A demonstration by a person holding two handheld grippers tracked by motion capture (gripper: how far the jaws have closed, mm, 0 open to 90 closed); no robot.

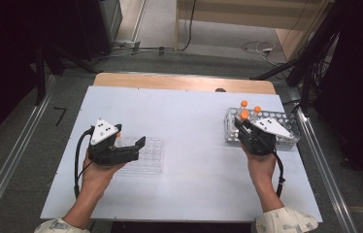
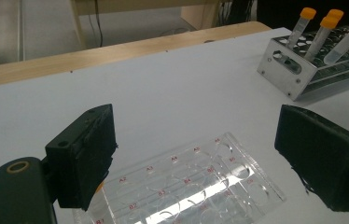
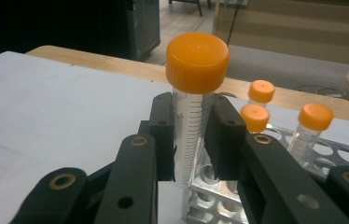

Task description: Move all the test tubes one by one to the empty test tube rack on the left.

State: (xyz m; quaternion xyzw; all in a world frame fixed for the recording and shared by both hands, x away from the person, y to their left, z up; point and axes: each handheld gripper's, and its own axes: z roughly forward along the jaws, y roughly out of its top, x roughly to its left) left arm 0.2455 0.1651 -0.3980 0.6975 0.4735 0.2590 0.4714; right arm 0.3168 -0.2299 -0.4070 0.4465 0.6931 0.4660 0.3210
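My right gripper is shut on a clear tube with an orange cap. It holds the tube upright just above the near end of a metal tube rack. In the right gripper view the two jaws press on the tube's graduated wall, and its lower end hangs over the rack. Three more orange-capped tubes stand in the rack behind it. My left gripper is open, hovering over a clear well plate at the table's left. Its jaws are wide apart with nothing between them, and the plate lies below.
The white table top has a wooden strip along its far edge. The held tube also appears far off in the left gripper view, tilted above the rack. Cables and dark equipment lie on the floor beyond.
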